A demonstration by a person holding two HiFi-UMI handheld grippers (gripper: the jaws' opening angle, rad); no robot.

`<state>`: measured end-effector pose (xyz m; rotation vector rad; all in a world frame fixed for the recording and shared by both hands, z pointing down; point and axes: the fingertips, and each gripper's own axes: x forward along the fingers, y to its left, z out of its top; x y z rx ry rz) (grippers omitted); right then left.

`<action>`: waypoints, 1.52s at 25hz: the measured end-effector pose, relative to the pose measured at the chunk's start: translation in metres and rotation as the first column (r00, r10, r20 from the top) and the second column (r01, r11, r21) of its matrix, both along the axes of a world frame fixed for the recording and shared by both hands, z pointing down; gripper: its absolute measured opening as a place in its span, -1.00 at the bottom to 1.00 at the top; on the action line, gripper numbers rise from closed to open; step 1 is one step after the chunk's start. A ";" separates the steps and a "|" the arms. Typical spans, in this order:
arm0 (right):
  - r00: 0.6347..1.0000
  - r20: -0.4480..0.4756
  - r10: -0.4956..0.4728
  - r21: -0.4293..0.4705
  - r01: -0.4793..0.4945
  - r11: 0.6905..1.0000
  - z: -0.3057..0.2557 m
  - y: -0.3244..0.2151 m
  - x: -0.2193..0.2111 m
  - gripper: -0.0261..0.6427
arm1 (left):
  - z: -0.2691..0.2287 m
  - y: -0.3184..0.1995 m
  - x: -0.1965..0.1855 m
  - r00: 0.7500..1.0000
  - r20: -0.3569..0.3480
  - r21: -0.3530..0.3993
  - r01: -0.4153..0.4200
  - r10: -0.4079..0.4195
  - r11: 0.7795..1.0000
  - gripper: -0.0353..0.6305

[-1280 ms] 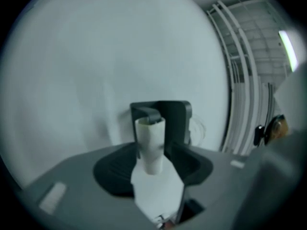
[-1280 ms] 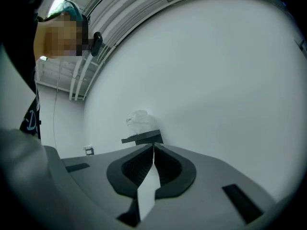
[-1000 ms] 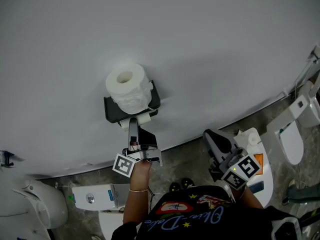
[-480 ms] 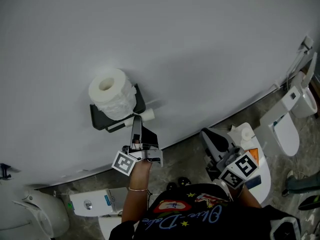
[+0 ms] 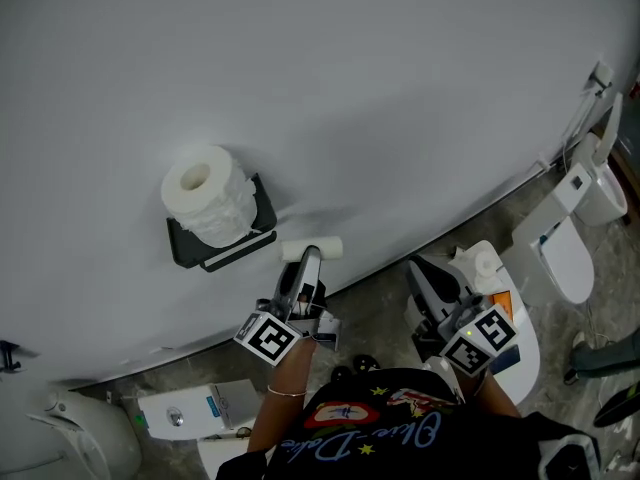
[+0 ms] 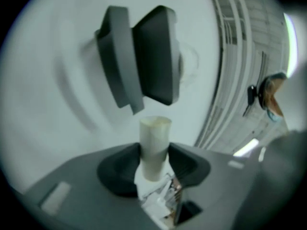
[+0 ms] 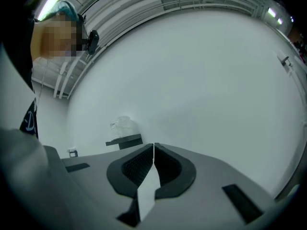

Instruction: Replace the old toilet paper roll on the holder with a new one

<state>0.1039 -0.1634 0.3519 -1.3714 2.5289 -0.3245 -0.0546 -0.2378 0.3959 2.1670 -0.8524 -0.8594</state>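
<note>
your left gripper point(image 6: 154, 158) is clamped on the empty tube point(image 5: 330, 249) — just right of the holder point(image 5: 190, 251) and below its shelf, not touching it. the full roll point(image 5: 204, 194) stands on top of the holder. your right gripper point(image 7: 153, 153) is closed on nothing — well right of the holder.

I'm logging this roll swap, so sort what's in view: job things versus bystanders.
Job: empty tube, clamped in the left gripper; full roll standing on the holder; the holder itself, on the wall.
Bystanders: right gripper, shut and empty; toilet at right; toilet at bottom left.
</note>
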 end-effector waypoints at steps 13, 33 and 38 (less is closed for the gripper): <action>0.991 0.014 -0.131 0.013 0.131 0.991 0.000 -0.013 -0.045 -0.88 | -0.003 0.070 -0.057 0.706 0.663 0.223 0.129 -0.248 0.966 -0.35; 0.923 -0.065 -0.380 0.208 0.385 0.899 -0.055 -0.015 -0.102 -0.87 | -0.023 0.095 -0.086 0.672 0.656 0.270 0.216 -0.344 0.938 -0.34; 0.736 -0.555 -0.387 0.381 0.639 0.669 -0.123 -0.013 -0.149 -0.50 | -0.024 0.100 -0.094 0.676 0.645 0.273 0.233 -0.357 0.933 -0.34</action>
